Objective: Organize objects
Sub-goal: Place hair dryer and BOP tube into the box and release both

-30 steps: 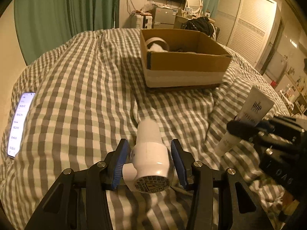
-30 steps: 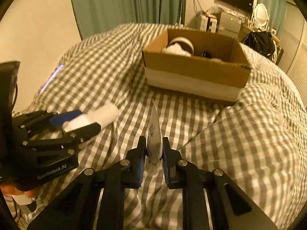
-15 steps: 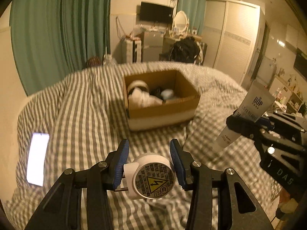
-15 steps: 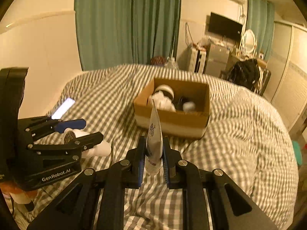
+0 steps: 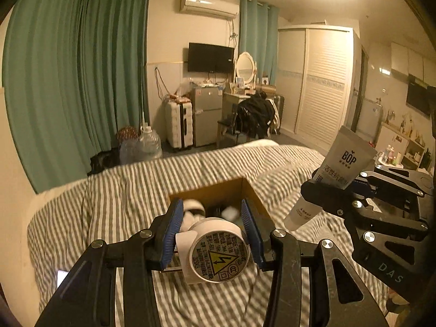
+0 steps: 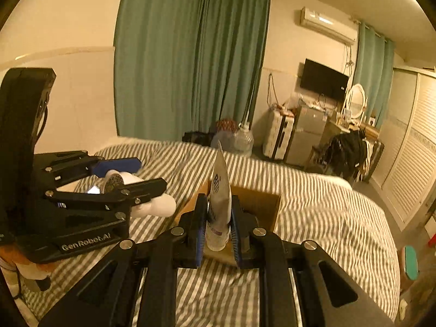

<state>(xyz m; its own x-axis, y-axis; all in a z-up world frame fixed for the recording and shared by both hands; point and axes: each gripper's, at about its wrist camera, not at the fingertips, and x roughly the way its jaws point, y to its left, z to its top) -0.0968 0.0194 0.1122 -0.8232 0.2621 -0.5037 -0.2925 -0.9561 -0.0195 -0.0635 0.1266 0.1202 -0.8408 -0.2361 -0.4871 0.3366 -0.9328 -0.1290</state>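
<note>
Above the striped bed (image 5: pixel 109 199), my left hand-held gripper (image 5: pixel 211 235) is clamped on a white round-ended appliance (image 5: pixel 215 253) (warning label facing me); my right hand-held gripper (image 6: pixel 218 230) pinches a BOP tube (image 6: pixel 219 199) upright, both near the cardboard box (image 5: pixel 253 193).

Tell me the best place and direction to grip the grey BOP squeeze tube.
Grip the grey BOP squeeze tube low on its body, just above the white cap, closing on its two broad flat faces from the cap end. The crimped top tapers thin and floppy, while the lower part is rounder and probably firmer. The right gripper holds it this way now, tube upright.
</note>
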